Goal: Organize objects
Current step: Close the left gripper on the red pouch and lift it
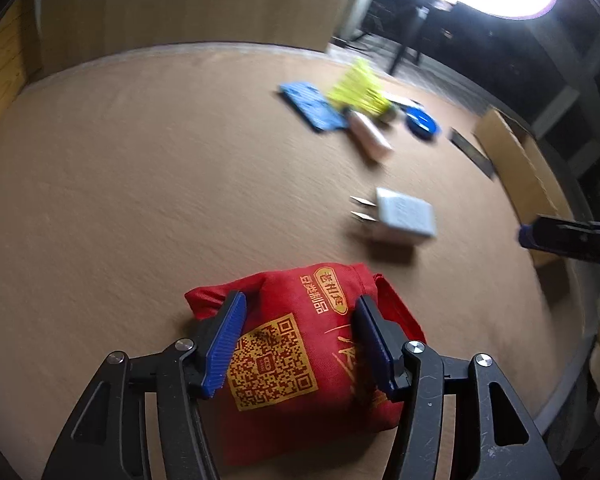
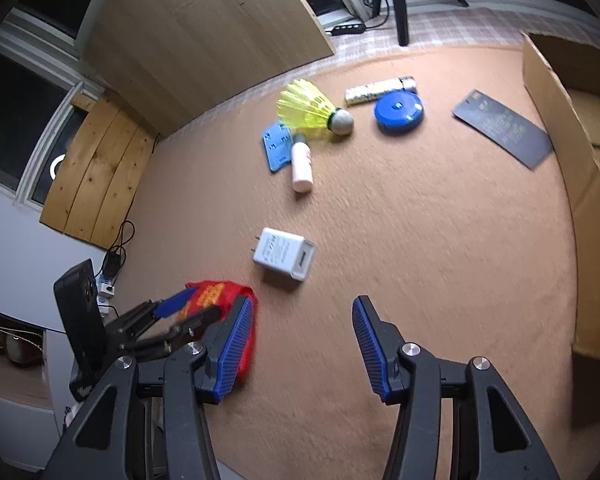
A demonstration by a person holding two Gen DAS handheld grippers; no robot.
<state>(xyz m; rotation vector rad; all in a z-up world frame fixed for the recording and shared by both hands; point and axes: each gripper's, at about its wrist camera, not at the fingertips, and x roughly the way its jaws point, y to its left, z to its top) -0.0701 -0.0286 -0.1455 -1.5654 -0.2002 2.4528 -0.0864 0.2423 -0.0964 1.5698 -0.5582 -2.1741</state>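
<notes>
The left tongs (image 1: 300, 312) straddle a red fabric pouch with a gold QR code (image 1: 300, 360). Their blue ribbed pads sit on either side of it, though whether they press the cloth is hard to judge, so I cannot tell if they are clamped. The pouch lies on the tan worktop (image 1: 140, 200), near its close edge. Just beyond it lies a white plug-in charger block (image 2: 284, 258). Farther back cluster a yellow plastic shuttlecock (image 2: 312, 110), a flat blue plastic holder (image 2: 277, 148), a pale pink tube (image 2: 302, 164), a round blue tape measure (image 2: 398, 112), a white cylinder (image 2: 380, 90) and a dark card (image 2: 502, 128). The right tongs (image 2: 304, 312) stand apart, holding nothing, above bare worktop.
</notes>
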